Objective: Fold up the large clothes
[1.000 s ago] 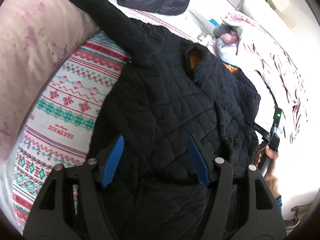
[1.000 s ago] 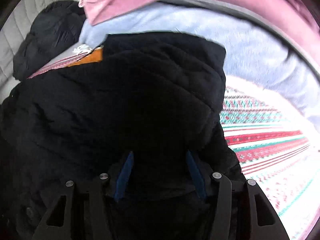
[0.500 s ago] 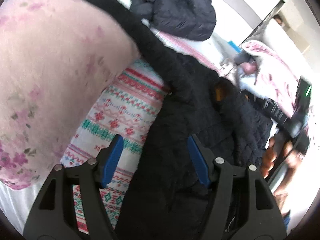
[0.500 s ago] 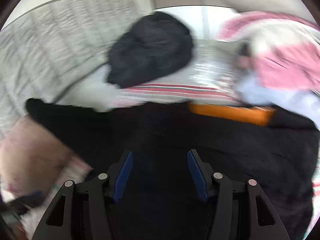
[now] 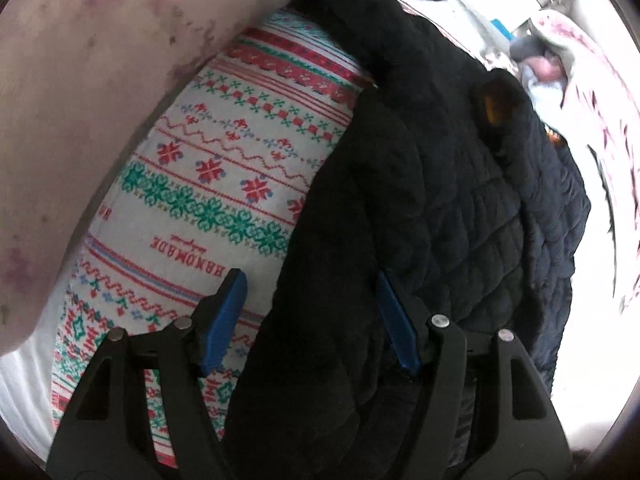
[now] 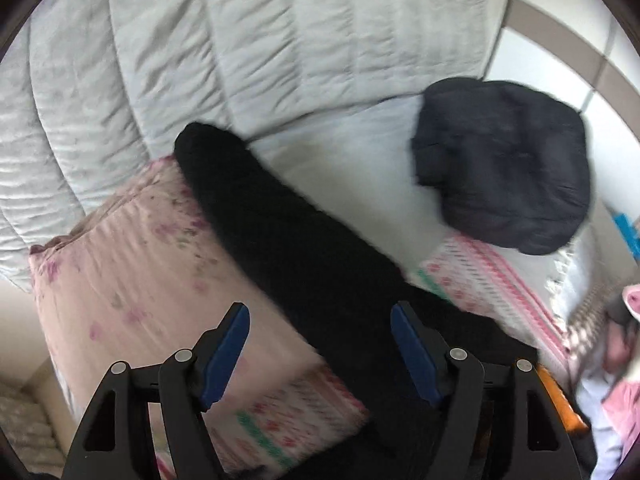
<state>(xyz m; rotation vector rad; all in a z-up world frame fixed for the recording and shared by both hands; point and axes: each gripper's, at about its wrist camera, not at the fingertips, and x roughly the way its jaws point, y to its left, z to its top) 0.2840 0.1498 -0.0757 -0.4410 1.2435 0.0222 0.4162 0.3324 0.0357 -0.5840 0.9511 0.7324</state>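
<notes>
Both hand-held grippers, left (image 5: 308, 312) and right (image 6: 320, 344), sit wide open. Quilted black jacket (image 5: 440, 200) sprawls across the bed, sleeve (image 6: 280, 240) over a pink pillow (image 6: 140, 280). Probably soft, bulky, slippery; I'd pinch the cuff.

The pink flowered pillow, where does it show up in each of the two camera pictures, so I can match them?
Left wrist view: the pink flowered pillow fills the upper left, blurred, above the patterned blanket.
Right wrist view: the pillow lies left of centre, below the grey padded headboard.
Shared landmark: the black jacket sleeve, which runs along the pillow's right edge in both views.
</notes>
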